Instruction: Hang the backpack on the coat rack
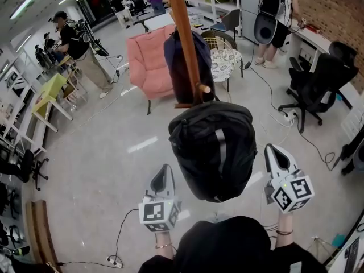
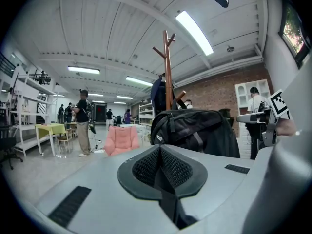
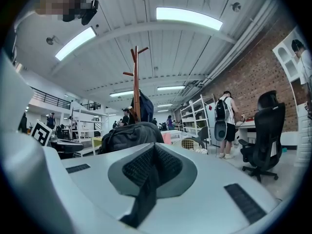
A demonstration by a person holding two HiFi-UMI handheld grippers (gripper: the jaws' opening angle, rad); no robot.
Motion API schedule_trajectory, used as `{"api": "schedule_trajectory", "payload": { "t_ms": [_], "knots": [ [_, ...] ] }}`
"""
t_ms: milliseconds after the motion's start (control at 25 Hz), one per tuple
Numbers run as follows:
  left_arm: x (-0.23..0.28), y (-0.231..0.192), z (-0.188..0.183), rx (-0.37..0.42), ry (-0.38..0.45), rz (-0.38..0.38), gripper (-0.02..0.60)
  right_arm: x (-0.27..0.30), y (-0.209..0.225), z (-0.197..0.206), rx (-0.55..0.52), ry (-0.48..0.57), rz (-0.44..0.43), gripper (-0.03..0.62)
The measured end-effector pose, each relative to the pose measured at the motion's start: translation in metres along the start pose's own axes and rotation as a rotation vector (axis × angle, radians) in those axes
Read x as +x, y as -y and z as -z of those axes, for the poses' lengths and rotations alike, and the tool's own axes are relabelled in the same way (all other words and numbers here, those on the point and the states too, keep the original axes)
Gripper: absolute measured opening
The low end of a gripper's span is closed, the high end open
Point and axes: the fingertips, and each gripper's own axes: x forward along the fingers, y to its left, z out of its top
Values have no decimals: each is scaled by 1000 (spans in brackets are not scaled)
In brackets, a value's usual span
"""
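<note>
A black backpack (image 1: 213,149) hangs in the air in front of me, just below a short peg (image 1: 203,88) of the wooden coat rack (image 1: 183,33). Whether it touches that peg I cannot tell. My left gripper (image 1: 166,170) is at its left, shut on a black strap (image 2: 168,199) that runs out between the jaws. My right gripper (image 1: 272,151) is at its right, shut on another black strap (image 3: 141,199). In both gripper views the backpack (image 2: 195,130) (image 3: 129,135) sits just beyond the jaws, with the rack pole (image 2: 168,67) (image 3: 137,77) behind it.
A dark blue jacket (image 1: 179,61) hangs on the rack. Behind it stand a pink armchair (image 1: 149,61) and a small round table (image 1: 224,58). A black office chair (image 1: 318,84) is at the right, with cables (image 1: 267,90) on the floor. Several people stand further off.
</note>
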Motion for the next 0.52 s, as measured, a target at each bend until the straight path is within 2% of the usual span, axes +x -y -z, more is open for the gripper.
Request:
{"api": "schedule_trajectory", "payload": {
  "t_ms": [520],
  "knots": [
    [0, -1, -4, -4, 18, 0, 15, -2, 4, -5, -8, 16, 7, 12]
  ]
}}
